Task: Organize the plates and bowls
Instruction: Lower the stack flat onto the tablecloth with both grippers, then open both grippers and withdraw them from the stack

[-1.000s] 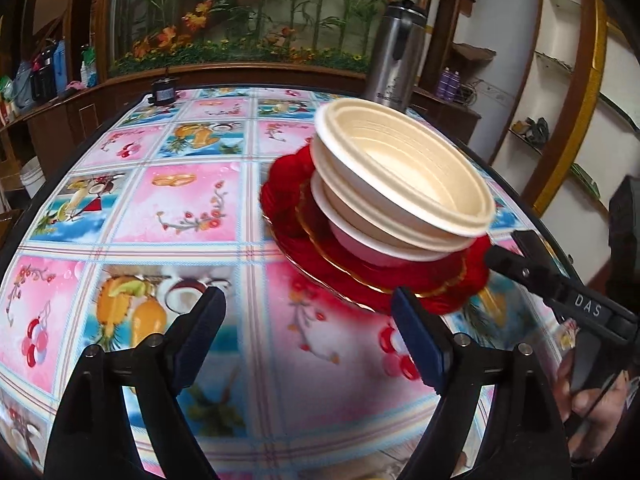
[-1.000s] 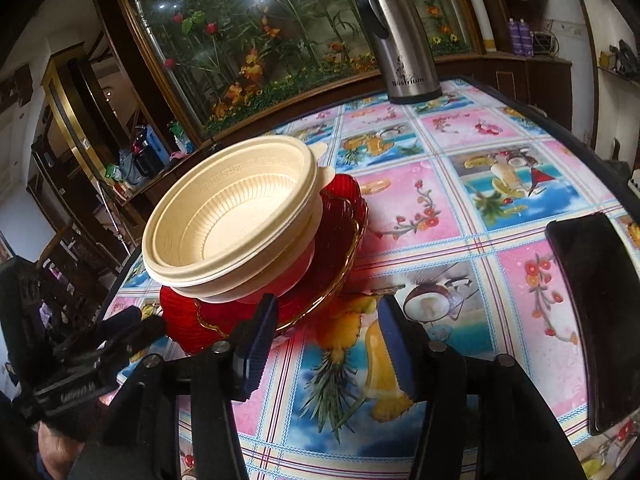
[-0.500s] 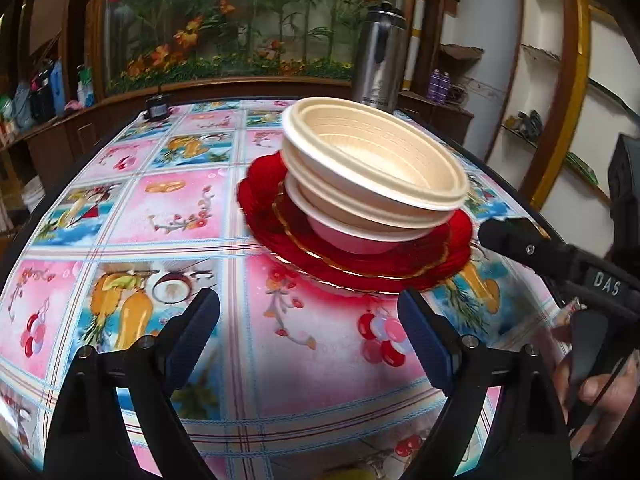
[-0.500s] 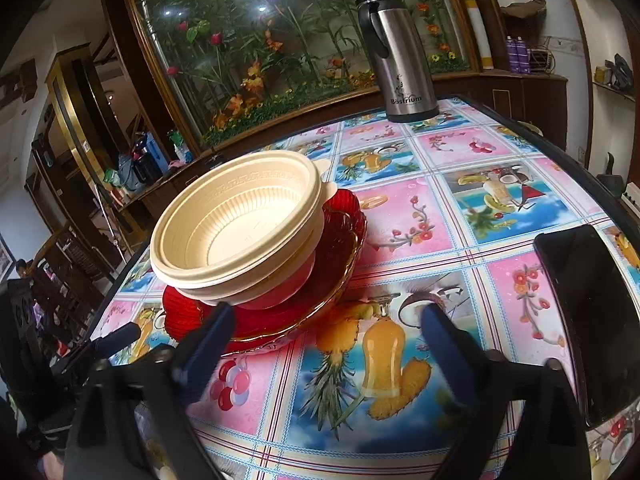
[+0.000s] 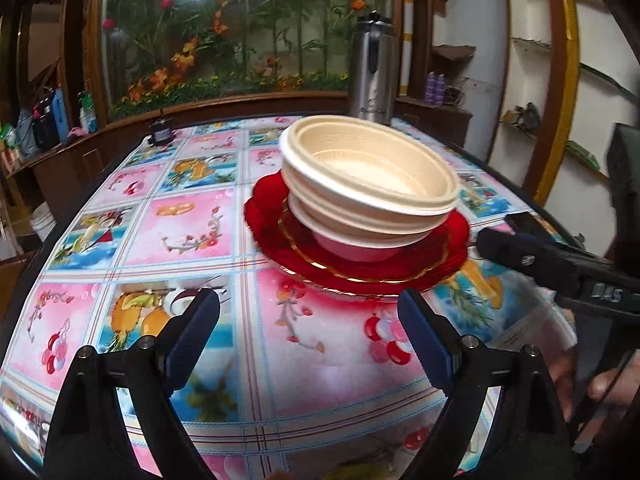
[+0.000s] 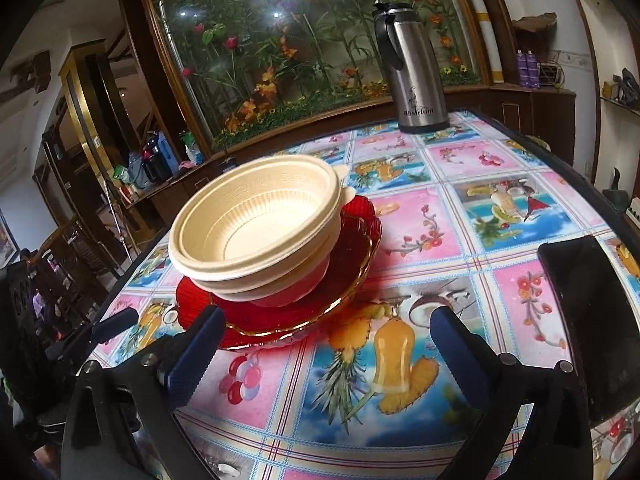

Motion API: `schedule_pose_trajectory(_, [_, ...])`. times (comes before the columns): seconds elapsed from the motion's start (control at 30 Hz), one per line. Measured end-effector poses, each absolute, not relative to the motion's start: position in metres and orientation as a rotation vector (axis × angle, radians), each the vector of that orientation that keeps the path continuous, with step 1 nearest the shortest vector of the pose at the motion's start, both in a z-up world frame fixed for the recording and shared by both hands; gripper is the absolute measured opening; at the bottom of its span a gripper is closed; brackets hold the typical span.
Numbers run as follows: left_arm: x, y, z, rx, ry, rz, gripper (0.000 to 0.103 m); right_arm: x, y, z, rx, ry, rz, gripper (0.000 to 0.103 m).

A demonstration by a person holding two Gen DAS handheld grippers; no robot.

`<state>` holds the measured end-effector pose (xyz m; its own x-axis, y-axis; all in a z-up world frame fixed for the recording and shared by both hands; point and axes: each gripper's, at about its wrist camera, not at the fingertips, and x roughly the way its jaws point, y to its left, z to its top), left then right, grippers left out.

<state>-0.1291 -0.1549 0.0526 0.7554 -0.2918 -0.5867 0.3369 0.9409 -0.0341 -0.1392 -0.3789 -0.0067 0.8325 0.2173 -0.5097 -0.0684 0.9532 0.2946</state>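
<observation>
Two grippers: jaws wide apart, nothing between.
Left gripper (image 5: 308, 330): just opened further.
Right gripper (image 6: 326, 344): likewise.
Cream ribbed plastic bowls (image 6: 256, 232): stacked on red scalloped glass plates (image 6: 352, 276), just beyond both jaws.

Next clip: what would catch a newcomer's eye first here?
A stack of cream bowls sits on red plates in the middle of a bright fruit-patterned tablecloth. A steel flask stands at the table's far edge, before a glass case of flowers. Both sets of jaws stand open and empty.
</observation>
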Motion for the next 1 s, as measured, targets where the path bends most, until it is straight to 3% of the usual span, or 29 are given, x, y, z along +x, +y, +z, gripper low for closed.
schedule_pose_trajectory(0.63, [-0.133, -0.151, 0.058, 0.114, 0.573, -0.245, 0.091, -0.137, -0.355, -0.014, 0.161, 0.646, 0.156, 0.103])
schedule_pose_trajectory(1.0, [-0.129, -0.150, 0.055, 0.098, 0.607, -0.245, 0.091, -0.111, -0.344, -0.039, 0.092, 0.852, 0.105, 0.103])
